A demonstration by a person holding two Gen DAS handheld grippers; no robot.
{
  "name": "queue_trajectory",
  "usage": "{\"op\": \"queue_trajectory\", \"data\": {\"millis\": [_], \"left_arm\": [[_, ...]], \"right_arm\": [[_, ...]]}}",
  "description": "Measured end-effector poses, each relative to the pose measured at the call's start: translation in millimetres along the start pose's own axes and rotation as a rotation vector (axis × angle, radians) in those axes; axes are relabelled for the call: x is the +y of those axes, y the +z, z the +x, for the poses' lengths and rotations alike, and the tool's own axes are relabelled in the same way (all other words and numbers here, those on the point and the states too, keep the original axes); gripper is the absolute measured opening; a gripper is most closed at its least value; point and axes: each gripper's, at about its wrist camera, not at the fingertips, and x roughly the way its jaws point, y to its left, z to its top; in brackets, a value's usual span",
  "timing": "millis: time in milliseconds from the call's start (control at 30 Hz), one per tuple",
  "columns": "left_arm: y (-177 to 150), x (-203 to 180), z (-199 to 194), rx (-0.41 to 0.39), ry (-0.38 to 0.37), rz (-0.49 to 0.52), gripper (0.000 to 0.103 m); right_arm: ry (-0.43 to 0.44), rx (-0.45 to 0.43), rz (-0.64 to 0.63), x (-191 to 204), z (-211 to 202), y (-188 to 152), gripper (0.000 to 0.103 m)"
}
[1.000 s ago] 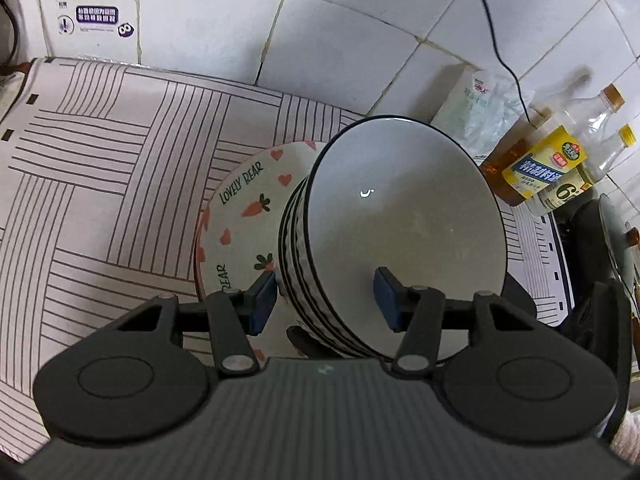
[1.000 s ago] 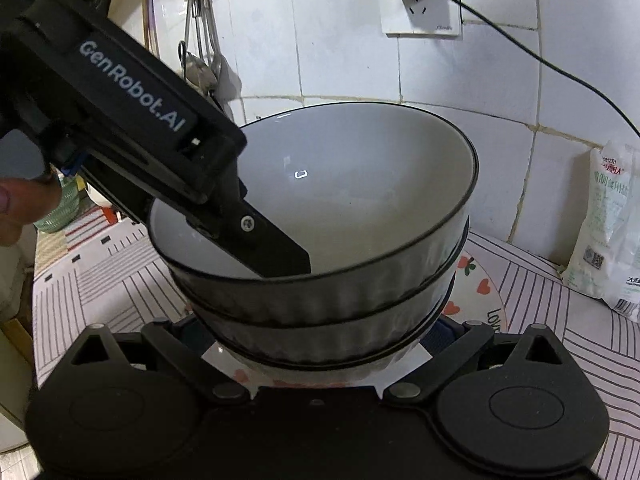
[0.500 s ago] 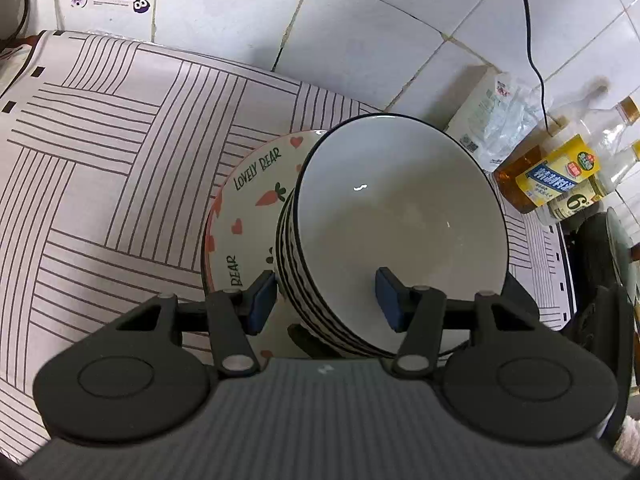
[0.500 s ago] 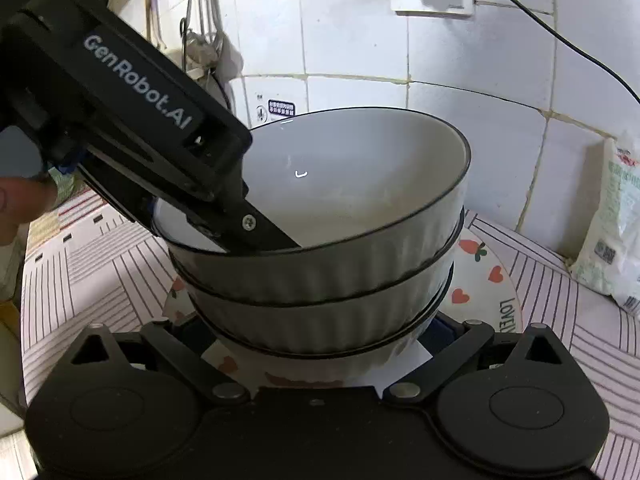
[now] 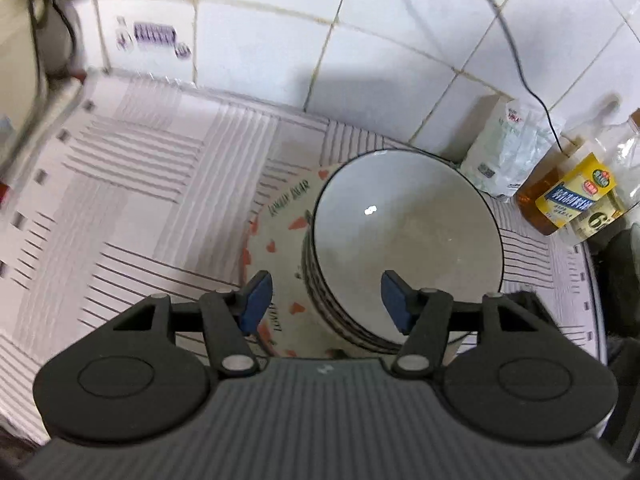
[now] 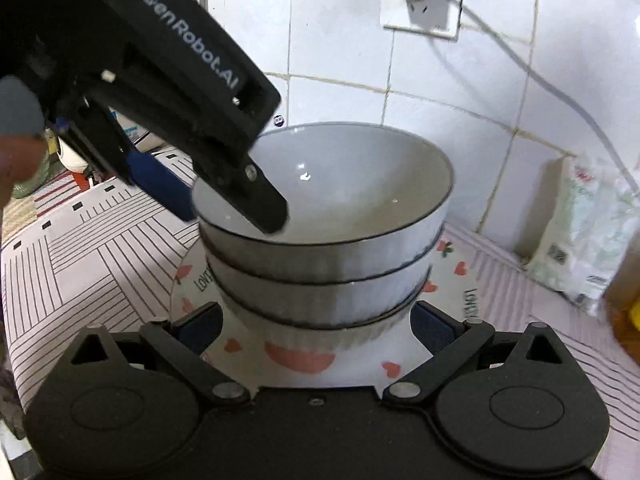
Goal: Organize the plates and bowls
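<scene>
A stack of three grey ribbed bowls (image 5: 404, 240) (image 6: 332, 216) stands on a white plate with hearts and carrots (image 5: 276, 236) (image 6: 468, 300) on the striped counter mat. My left gripper (image 5: 326, 300) is open, above the stack's near rim, one finger over the bowl, one outside, touching nothing. It also shows in the right wrist view (image 6: 224, 200), its finger hanging over the top bowl's rim. My right gripper (image 6: 316, 328) is open, its fingers to either side of the lowest bowl just above the plate.
The tiled wall (image 5: 360, 60) rises close behind. A white bag (image 5: 500, 152) (image 6: 580, 232) and oil bottles (image 5: 568, 196) stand at the right. A power cord (image 6: 500, 52) hangs from a wall socket. A dark pan (image 5: 624, 272) sits at the far right.
My left gripper has let go of the top bowl, opened wider and lifted up and back. The stack now rests on the plate. My right gripper stays open around the stack's base.
</scene>
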Motion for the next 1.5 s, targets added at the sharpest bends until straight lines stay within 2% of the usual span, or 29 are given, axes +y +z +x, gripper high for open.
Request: {"op": "queue_trajectory", "data": {"millis": [133, 300, 400, 667, 767, 967, 1100, 1367, 1500], "left_arm": [[-0.2, 1.5, -31.8, -0.031, 0.038, 0.067, 0.063], [-7.7, 0.5, -77.2, -0.112, 0.108, 0.139, 0.064], [-10.1, 1.6, -103.0, -0.157, 0.097, 0.163, 0.065], [-20.2, 1.0, -157.6, -0.198, 0.108, 0.193, 0.073], [-28.9, 3.3, -173.9, -0.195, 0.1, 0.188, 0.074], [-48.1, 6.0, -205.8, -0.214, 0.089, 0.184, 0.093], [-58.9, 2.2, -222.0, -0.208, 0.118, 0.202, 0.101], [-76.8, -6.9, -244.2, -0.164, 0.147, 0.211, 0.101], [-84.0, -13.6, -253.4, -0.142, 0.168, 0.231, 0.101]], "right_arm": [[-0.094, 0.006, 0.043, 3.5, -28.4, -0.8, 0.102], [-0.128, 0.041, 0.1, 13.1, -56.2, 5.0, 0.101], [-0.146, 0.107, 0.15, 19.7, -66.4, 10.8, 0.101], [-0.242, 0.063, 0.289, 22.7, -112.6, 26.0, 0.102], [-0.253, 0.051, 0.318, 22.2, -137.0, 31.5, 0.102], [-0.283, 0.077, 0.359, 21.6, -180.3, 38.8, 0.102], [-0.3, 0.118, 0.363, 26.4, -203.9, 42.5, 0.102], [-0.377, 0.17, 0.38, 39.2, -250.3, 43.2, 0.102], [-0.397, 0.148, 0.386, 44.8, -274.7, 41.9, 0.102]]}}
